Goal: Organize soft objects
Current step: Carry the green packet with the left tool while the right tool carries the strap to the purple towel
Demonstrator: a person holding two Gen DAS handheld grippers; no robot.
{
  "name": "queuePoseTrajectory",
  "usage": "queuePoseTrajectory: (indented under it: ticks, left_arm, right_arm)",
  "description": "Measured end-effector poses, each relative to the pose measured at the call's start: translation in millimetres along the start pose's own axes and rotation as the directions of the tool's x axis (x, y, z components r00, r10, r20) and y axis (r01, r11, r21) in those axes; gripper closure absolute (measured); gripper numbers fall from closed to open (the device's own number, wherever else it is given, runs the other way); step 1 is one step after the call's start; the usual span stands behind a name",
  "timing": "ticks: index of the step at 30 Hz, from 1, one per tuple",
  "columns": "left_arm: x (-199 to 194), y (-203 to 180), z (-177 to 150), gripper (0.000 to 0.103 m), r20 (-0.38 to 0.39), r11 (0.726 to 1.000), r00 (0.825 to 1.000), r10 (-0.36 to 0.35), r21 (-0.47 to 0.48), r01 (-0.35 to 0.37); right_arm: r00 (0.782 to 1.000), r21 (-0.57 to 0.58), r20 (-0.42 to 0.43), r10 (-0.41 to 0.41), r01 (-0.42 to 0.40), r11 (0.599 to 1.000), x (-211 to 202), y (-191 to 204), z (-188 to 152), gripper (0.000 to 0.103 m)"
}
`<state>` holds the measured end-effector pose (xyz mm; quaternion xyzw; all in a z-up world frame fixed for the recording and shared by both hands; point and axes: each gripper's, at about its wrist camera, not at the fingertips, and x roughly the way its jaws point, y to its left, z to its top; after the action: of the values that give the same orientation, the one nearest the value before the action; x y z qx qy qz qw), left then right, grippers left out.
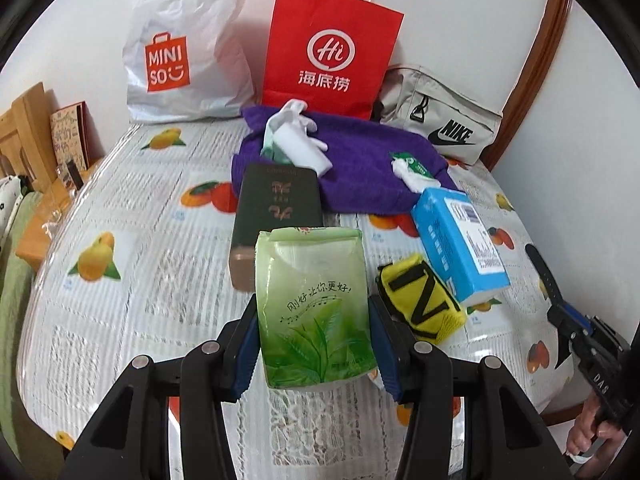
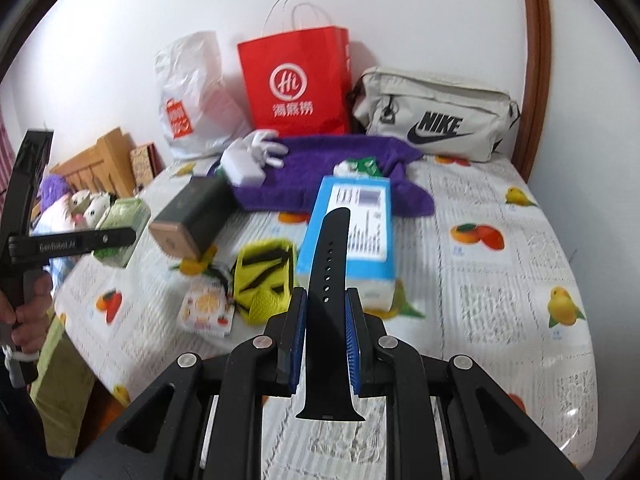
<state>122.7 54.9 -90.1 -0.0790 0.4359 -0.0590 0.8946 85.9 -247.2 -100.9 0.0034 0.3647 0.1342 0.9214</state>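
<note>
Between the blue pads of the left gripper (image 1: 316, 344) sits a green tissue pack (image 1: 316, 308) with a tea-leaf print, clamped on both sides and lifted above the near edge of the table (image 1: 120, 280). Right gripper (image 2: 326, 340) is closed narrow on a black watch strap (image 2: 330, 308), which stands upright and reaches past the fingertips. Behind, a yellow mesh pouch (image 1: 420, 300) and a blue tissue pack (image 1: 460, 244) lie near the table's middle, just before the purple towel (image 1: 360, 164).
</note>
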Motion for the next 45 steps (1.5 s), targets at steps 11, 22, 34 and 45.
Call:
queuePoseTrajectory:
  ticks: [11,22,34,45]
  left_arm:
    - [8,20,41,0.055,0.018,0.999,0.999,-0.031,0.03,0.031]
    - [24,38,69,0.055,0.017,0.999,0.999,-0.032,0.025,0.032]
    - [58,26,109,0.055,0.008,0.999,0.999,-0.034,-0.005,0.034]
    - [97,9,145,0.055,-0.008,1.0,1.0,-0.005,-0.018,0.005]
  right_arm:
    - [0.998,0.05,0.048,-0.045,0.043,0.998,13,8,45,0.085]
    - [0.998,0.066,0.045,-0.037,0.034,0.997,43,22,77,0.085]
    - [0.999,0.037,0.045,-0.013,0.012,0.999,76,5,124,0.085]
    - [1.0,0.015,0.016,0.012,-0.012,1.0,125,-24,155,0.085]
